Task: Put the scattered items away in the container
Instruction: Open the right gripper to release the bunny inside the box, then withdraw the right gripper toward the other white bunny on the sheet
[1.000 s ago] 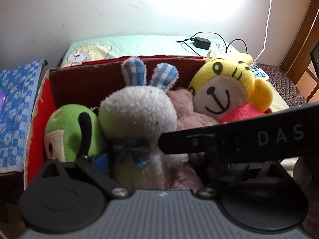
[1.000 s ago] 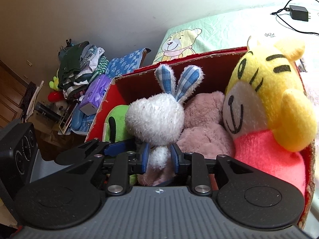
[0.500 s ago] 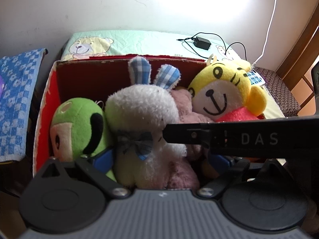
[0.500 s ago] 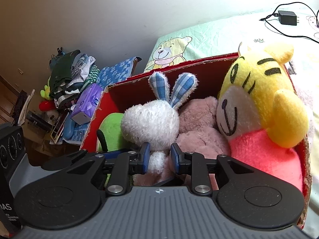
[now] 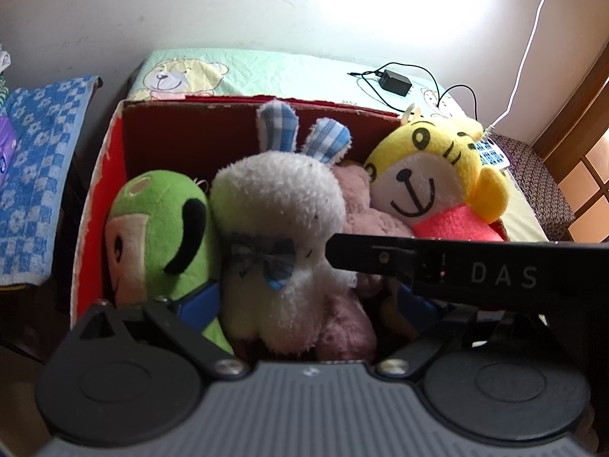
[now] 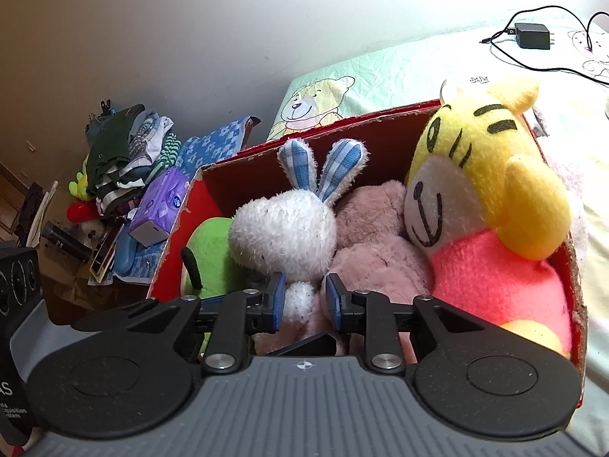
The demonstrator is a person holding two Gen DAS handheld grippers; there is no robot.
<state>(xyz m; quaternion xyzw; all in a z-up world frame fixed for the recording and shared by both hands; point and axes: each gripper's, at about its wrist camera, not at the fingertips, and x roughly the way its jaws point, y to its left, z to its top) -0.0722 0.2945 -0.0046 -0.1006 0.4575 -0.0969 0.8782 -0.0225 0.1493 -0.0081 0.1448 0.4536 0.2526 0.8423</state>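
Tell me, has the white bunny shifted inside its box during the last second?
No. In the right wrist view the white bunny's checked ears sit at the same spot against the red box's back wall as before.

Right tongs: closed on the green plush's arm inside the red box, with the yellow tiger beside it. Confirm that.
Not quite. The right wrist view shows the right tongs closed on the white rabbit plush, pinching its fluffy lower part, not the green plush. It does sit inside the red box, with the yellow tiger further right.
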